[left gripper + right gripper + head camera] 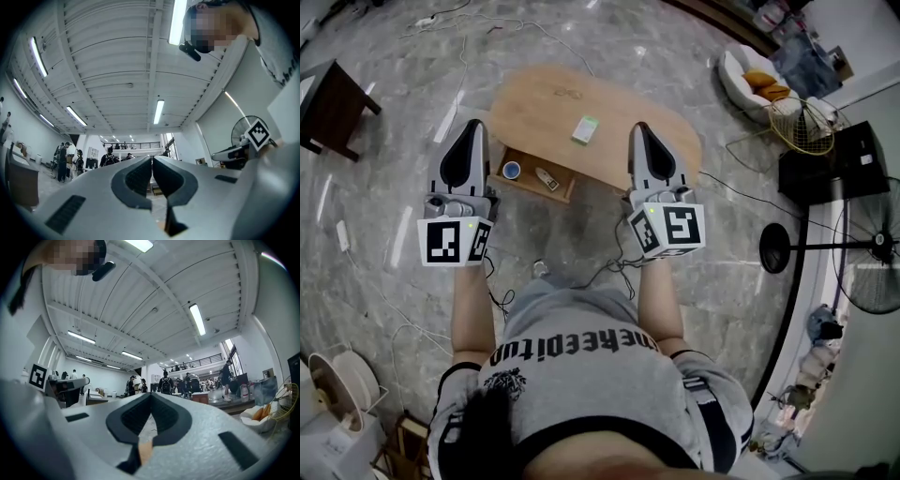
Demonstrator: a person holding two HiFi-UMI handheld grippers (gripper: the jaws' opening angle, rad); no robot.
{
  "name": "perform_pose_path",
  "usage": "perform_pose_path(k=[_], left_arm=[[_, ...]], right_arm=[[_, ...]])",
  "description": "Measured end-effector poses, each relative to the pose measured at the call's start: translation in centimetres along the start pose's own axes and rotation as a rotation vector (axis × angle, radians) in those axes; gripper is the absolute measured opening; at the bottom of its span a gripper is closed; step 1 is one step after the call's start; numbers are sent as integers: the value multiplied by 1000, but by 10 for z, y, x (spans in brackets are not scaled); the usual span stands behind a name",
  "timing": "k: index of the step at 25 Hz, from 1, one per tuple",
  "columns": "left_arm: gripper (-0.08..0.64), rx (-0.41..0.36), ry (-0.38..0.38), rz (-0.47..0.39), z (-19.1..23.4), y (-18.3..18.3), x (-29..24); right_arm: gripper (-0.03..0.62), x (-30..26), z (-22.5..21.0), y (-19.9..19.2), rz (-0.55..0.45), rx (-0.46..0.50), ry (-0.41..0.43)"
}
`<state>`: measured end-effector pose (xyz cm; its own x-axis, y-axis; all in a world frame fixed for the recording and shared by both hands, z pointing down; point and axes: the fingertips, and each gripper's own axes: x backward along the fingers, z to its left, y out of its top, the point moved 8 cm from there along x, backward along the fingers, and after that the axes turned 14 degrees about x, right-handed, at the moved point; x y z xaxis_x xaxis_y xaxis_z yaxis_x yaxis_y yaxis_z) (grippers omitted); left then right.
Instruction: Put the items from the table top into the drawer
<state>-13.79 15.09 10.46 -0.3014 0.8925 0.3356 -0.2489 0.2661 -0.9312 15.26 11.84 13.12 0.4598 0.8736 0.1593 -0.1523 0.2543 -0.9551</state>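
Grey marble floor [403,202] with loose white cables fills the head view. At 10 o'clock of the picture stands a dark square side table [333,98].

Next comes the left gripper [472,126], held in the air in front of the person, with its marker cube towards the body. In the left gripper view its fingers [136,180] are pressed together at the tips and nothing is between them. They point slightly upward into a big hall, where several people stand far away.

At 12 o'clock lies an oval wooden worktop [544,98]. An open wooden drawer [528,187] hangs under its near left edge, just beside the left gripper's tip in the picture. Inside it are a round blue cup [512,170] and, to the right of it, a small pale object [547,178] that I cannot identify. A small green and white box [586,128] rests on the worktop near its middle, between the two grippers and apart from both.

The right gripper [639,128] is at 1 o'clock, over the near right edge of the worktop. Its fingers [136,416] are also closed together and hold nothing.

At 2 o'clock is a white armchair [736,75], and at 3 o'clock a black standing fan [872,248].
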Motion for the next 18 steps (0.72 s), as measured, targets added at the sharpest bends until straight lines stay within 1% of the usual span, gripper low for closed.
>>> perform_pose_path(k=[5, 9, 13, 18], left_arm=[[11, -13, -12, -6, 35, 7, 6], [11, -11, -14, -11, 54, 10, 6], [11, 5, -26, -24, 61, 8, -2], [11, 16, -28, -16, 64, -3, -13]], right_arm=[[4, -19, 25, 2, -14, -7, -17], [3, -28, 35, 3, -15, -2, -34], [3, -31, 35, 3, -3, 7, -52], [3, -42, 26, -7, 18, 13, -54]])
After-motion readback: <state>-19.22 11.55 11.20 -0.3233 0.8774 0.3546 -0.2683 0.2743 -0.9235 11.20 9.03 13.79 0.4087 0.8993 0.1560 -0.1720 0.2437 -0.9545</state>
